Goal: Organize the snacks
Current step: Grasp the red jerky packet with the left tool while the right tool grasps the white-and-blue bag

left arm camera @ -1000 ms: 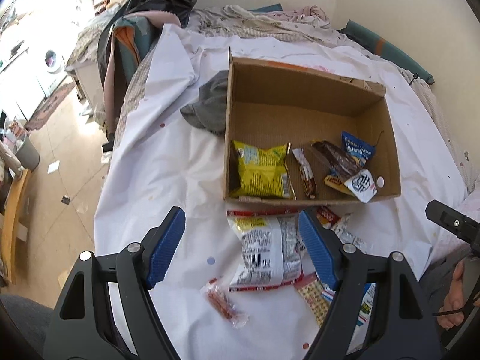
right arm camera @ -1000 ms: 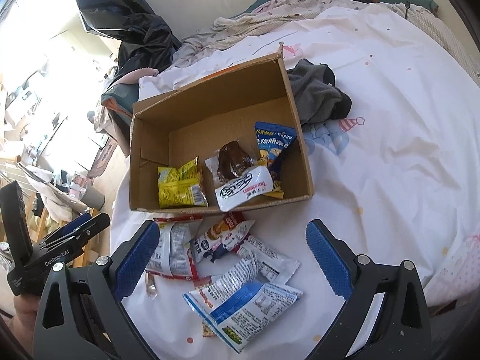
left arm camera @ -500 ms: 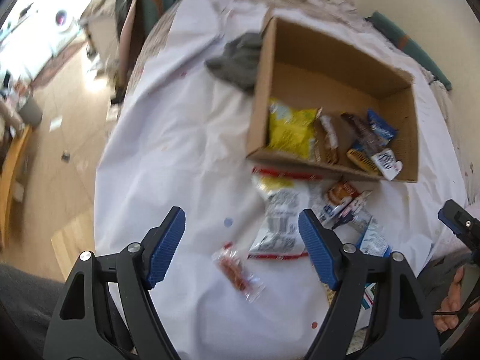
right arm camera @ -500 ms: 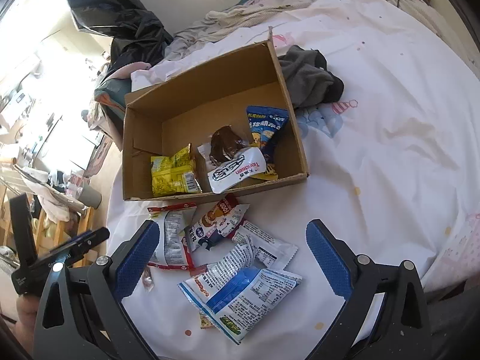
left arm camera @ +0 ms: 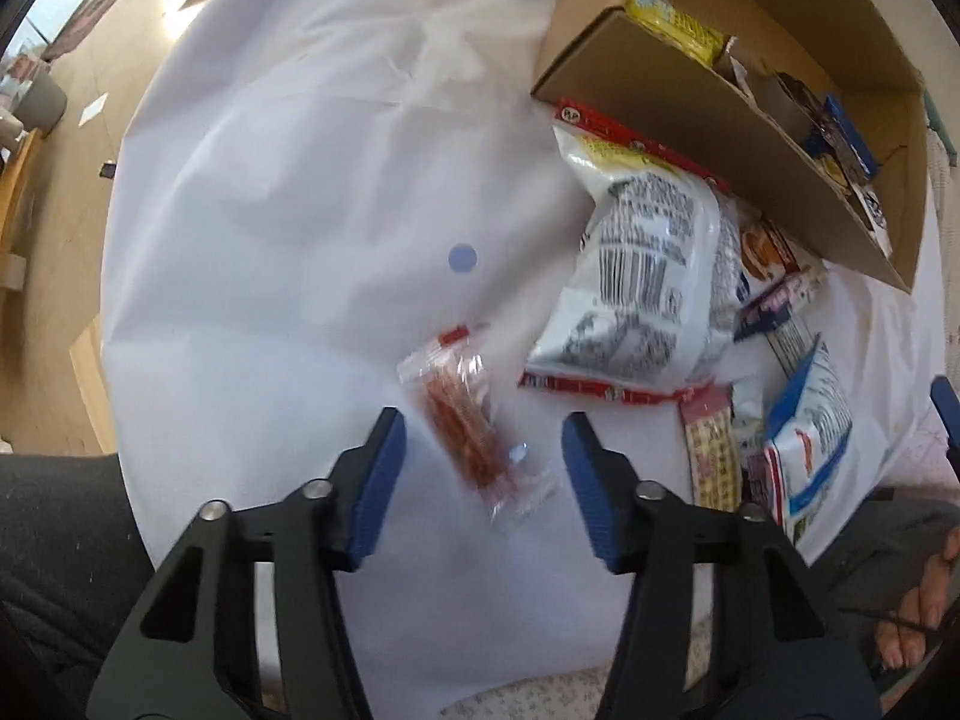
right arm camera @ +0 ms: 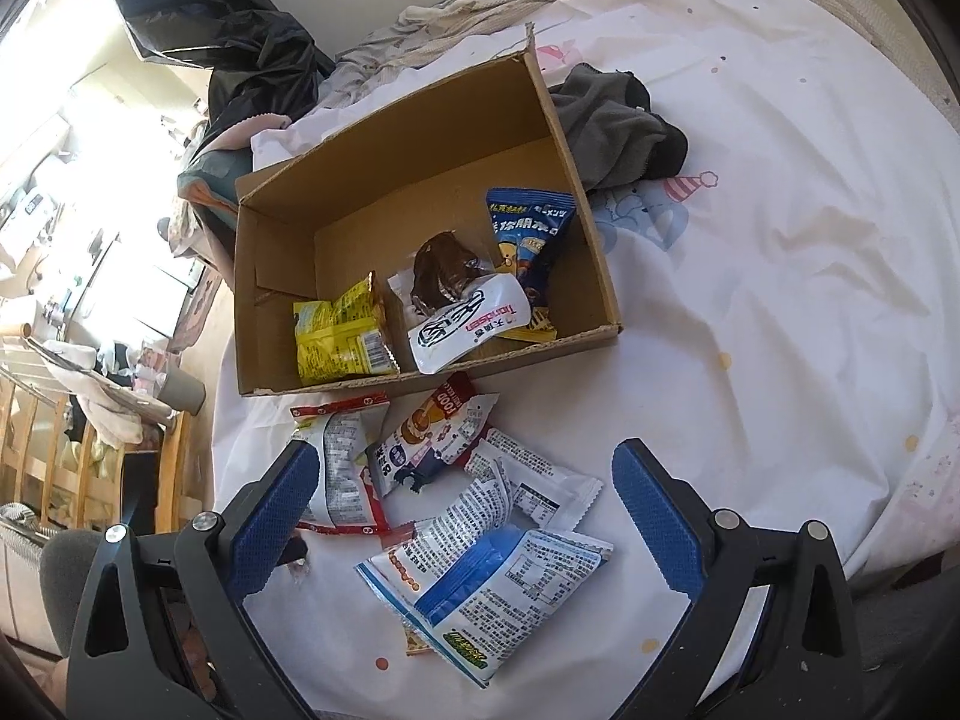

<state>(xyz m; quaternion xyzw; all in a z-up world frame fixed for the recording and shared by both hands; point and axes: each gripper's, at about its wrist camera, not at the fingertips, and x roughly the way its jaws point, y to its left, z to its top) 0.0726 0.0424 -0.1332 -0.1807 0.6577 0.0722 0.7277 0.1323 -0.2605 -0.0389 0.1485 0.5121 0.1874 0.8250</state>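
A small clear packet with an orange-red snack (left arm camera: pixel 465 420) lies on the white sheet. My left gripper (left arm camera: pixel 483 468) points down over it, its jaws closing with the packet's lower end between them; the pads do not press on it. A large white and red bag (left arm camera: pixel 648 276) lies to its right, beside several smaller packets. The cardboard box (right arm camera: pixel 576 180) holds a yellow bag (right arm camera: pixel 339 339), a white packet (right arm camera: pixel 465 330), a brown one and a blue one. My right gripper (right arm camera: pixel 465 516) hangs open above loose packets, among them a blue and white bag (right arm camera: pixel 486 594).
A grey cloth (right arm camera: pixel 618 120) lies by the box's right wall. A black bag (right arm camera: pixel 252 54) and piled clothes sit at the bed's far left. The bed's edge drops to the wooden floor (left arm camera: pixel 54 138) on the left. A person's foot (left arm camera: pixel 912 624) shows at lower right.
My left gripper has dropped toward the sheet and tipped downward, and its jaws have narrowed around the small orange-red packet. The right gripper has stayed nearly in place, still open.
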